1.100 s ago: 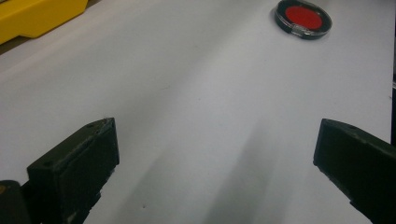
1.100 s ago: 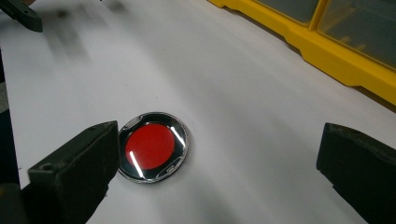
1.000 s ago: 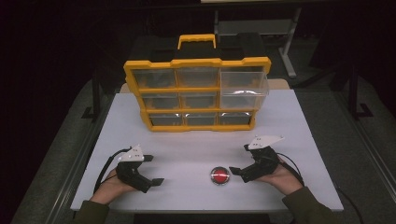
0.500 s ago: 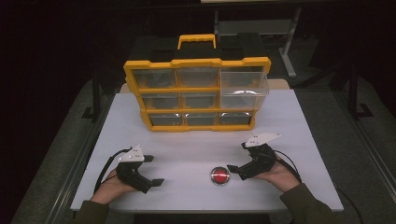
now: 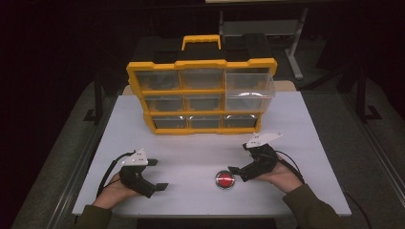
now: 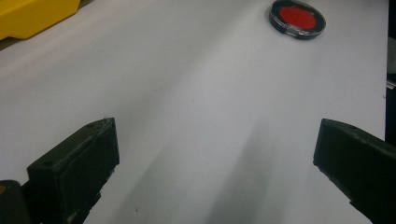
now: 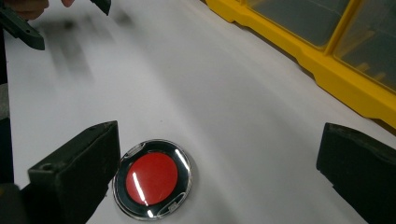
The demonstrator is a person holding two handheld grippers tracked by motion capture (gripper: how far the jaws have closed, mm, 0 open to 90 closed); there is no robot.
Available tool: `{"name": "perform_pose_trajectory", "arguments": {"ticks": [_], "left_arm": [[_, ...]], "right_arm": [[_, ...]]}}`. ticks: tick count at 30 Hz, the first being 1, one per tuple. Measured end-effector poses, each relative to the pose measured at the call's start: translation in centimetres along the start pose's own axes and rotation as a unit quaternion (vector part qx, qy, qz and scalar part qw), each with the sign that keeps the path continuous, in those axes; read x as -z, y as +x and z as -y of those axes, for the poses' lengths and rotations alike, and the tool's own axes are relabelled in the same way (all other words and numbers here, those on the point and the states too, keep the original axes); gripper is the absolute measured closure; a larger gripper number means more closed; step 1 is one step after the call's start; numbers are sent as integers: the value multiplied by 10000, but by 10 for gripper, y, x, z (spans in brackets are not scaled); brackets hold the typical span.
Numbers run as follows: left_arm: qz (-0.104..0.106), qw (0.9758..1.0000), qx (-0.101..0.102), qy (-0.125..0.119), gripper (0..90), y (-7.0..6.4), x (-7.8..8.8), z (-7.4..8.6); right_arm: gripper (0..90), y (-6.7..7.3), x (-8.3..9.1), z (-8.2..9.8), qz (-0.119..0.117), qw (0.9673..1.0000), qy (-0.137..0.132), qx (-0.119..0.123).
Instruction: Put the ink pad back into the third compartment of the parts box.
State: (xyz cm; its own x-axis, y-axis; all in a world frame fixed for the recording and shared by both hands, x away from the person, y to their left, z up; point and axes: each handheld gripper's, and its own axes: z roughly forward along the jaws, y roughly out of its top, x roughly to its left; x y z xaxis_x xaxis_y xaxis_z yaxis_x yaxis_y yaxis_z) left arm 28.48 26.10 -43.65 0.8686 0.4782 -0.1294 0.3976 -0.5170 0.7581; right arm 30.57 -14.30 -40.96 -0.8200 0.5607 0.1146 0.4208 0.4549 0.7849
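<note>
The small round case with a red disc under a clear lid (image 5: 224, 180) lies flat on the white tabletop (image 5: 191, 152), near the front edge and right of centre, well in front of the yellow organiser box with clear drawers (image 5: 203, 95). At the left, the left gripper (image 5: 155, 174) is held low above the tabletop in the person's left hand (image 5: 114, 193), its fingers (image 6: 74, 168) spread wide with nothing between them; compared with a second ago it is seen in the same place, well apart from the case, which appears far off at the top of the left gripper view (image 6: 297, 18). Towards the centre, the case itself is found unmoved. At the right, the right gripper (image 5: 239, 160) has been brought slightly closer and lower over the last second, so that its near fingertip is now just beside the case's right edge. In the right gripper view the fingers (image 7: 79, 172) are seen wide open and empty, with the case (image 7: 152, 178) lying against the inner side of the left one rather than centred in the gap; whether it is touched cannot be told. An approach for a grasp is judged to be under way, and a small sideways correction would be needed before closing.
</note>
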Motion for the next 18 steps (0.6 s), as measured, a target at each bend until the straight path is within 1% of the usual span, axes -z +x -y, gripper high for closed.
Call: {"name": "perform_pose_trajectory", "arguments": {"ticks": [4,10,18], "left_arm": [[6,10000,11,14,0,0,0,0],[-2,10000,12,6,0,0,0,0],[17,10000,2,10,0,-1,0,0]], "right_arm": [[0,1,-2,-3,-16,10000,8,4],[0,1,-6,-8,-62,10000,-12,71],[0,2,-11,-13,-132,9999,-7,75]]}}
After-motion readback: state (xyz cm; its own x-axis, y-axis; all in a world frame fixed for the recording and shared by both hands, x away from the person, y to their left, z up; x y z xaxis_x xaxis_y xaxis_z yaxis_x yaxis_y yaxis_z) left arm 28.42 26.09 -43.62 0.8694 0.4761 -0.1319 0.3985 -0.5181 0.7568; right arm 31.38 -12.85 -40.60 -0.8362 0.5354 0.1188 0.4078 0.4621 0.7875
